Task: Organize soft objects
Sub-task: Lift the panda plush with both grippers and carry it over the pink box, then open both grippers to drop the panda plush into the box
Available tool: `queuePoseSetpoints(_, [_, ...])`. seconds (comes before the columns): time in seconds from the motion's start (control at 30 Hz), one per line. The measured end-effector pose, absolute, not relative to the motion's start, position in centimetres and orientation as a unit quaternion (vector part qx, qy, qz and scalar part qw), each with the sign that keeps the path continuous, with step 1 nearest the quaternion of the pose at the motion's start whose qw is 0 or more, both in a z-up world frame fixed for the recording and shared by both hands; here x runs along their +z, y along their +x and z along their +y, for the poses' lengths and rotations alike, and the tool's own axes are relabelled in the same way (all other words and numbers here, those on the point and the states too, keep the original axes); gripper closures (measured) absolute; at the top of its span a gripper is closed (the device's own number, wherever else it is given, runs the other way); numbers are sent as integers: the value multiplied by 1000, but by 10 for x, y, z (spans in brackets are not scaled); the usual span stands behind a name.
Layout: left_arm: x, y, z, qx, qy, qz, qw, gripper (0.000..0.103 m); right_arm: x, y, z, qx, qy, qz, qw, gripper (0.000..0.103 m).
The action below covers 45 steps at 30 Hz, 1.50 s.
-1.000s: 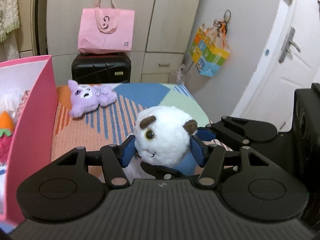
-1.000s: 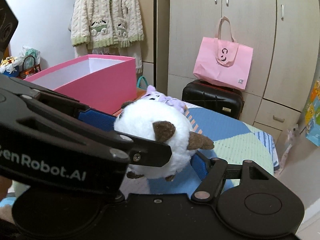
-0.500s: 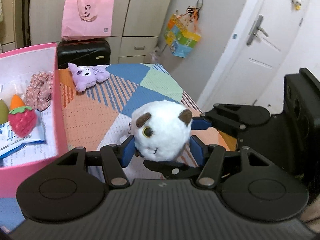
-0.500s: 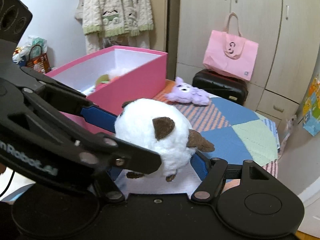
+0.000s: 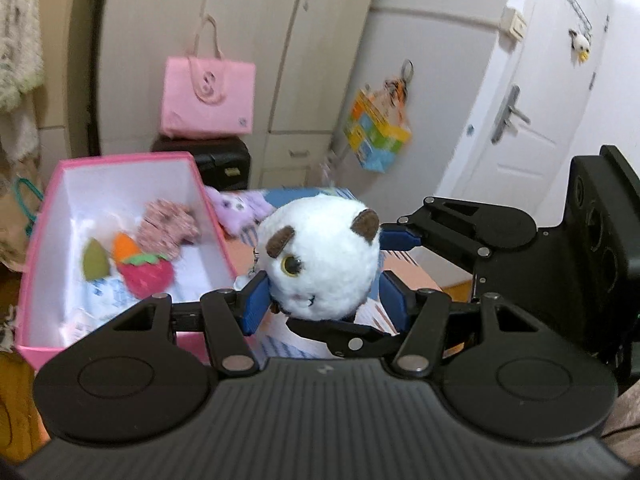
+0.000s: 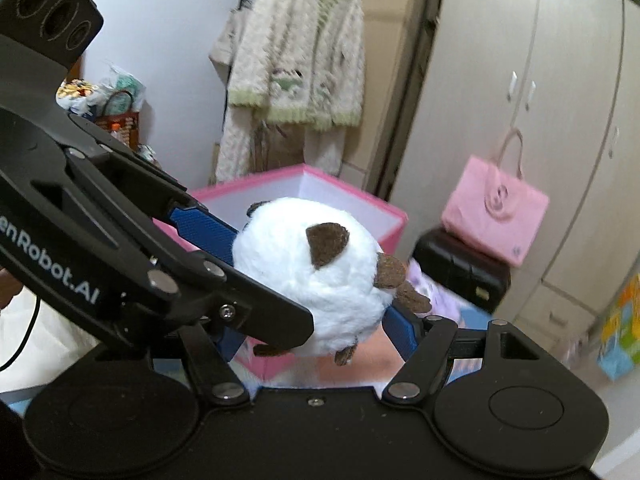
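Observation:
A round white plush toy [image 5: 320, 258] with brown ears is held in the air by both grippers at once. My left gripper [image 5: 324, 304] is shut on its sides. My right gripper [image 6: 316, 320] is shut on it too, crossing the left one. The plush shows in the right wrist view [image 6: 308, 276]. The open pink box [image 5: 120, 160] stands to the left, holding a strawberry plush [image 5: 146, 274], a carrot plush [image 5: 122, 246], a green plush [image 5: 95, 264] and a patterned scrunchie [image 5: 168, 228]. A purple plush [image 5: 240, 212] lies on the patchwork cover beyond the box.
A pink tote bag [image 5: 208, 98] sits on a black suitcase [image 5: 224, 160] against the wardrobe. A colourful bag [image 5: 376, 136] hangs on the wall near the white door [image 5: 532, 120]. A knitted cardigan [image 6: 296, 76] hangs behind the pink box [image 6: 352, 200].
Both grippers have lifted the white plush higher and swung it left, toward the pink box. The box interior now shows more fully in the left wrist view.

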<state>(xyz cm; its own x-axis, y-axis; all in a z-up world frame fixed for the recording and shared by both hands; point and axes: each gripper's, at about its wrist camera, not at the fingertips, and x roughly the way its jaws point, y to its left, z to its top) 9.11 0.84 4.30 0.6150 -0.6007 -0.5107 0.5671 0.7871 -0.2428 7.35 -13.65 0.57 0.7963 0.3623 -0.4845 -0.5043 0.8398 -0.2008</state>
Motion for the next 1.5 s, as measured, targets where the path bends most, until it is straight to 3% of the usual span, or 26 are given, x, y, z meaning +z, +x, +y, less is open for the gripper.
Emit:
queuePoseSetpoints(0.23, [56, 110, 38, -300, -51, 283, 910, 45, 23, 100, -114, 261, -142, 200, 934, 26])
queuePoseSetpoints(0.57, [34, 154, 62, -267, -88, 327, 902, 45, 10, 161, -101, 317, -55, 287, 903, 27])
queuePoseSetpoints(1.1, [-5, 188, 86, -264, -130, 399, 869, 45, -24, 197, -78, 345, -67, 363, 863, 26])
queuePoseSetpoints(1.5, [8, 171, 98, -236, -100, 365, 895, 42, -19, 187, -97, 341, -66, 363, 865, 26])
